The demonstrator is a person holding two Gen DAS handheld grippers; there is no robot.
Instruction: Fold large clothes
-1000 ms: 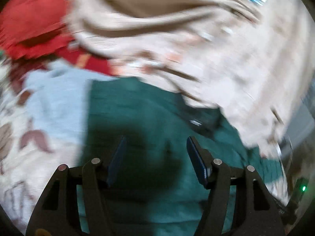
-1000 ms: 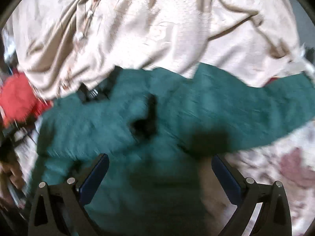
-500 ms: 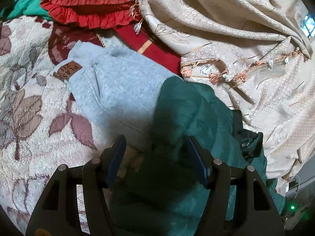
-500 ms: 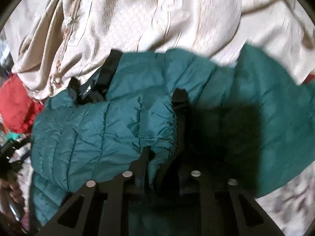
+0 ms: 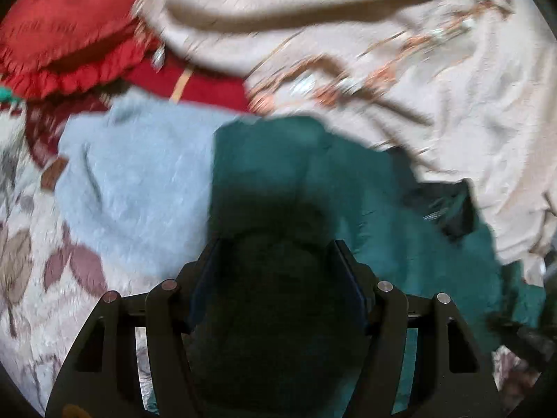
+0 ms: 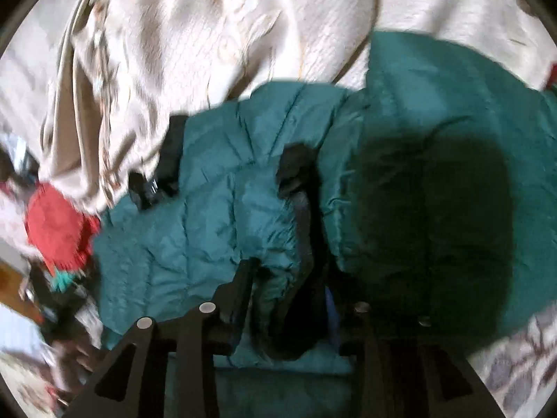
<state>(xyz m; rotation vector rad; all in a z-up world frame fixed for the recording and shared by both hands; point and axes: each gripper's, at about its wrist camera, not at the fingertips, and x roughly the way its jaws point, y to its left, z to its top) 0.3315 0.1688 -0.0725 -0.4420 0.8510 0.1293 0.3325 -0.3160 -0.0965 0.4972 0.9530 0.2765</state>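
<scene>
A teal quilted puffer jacket [image 6: 216,223] with a black lining lies spread on the bed; it also shows in the left wrist view [image 5: 306,181]. My right gripper [image 6: 289,278] is shut on a bunched fold of the jacket's front edge, close to the black zipper strip [image 6: 306,209]. My left gripper [image 5: 276,264] has its fingers [image 5: 348,271] set apart, with dark teal jacket fabric lying between them; whether they press on it I cannot tell.
A light blue fleece garment [image 5: 139,174] lies to the left of the jacket on a floral blanket [image 5: 41,278]. A beige embroidered curtain [image 5: 383,52] is heaped behind. Red frilled cushions [image 5: 69,35] sit at the back left.
My left gripper has moved right over the jacket, so teal fabric now lies between its fingers. My right gripper, open a second ago, has shut on the jacket and drawn it up slightly.
</scene>
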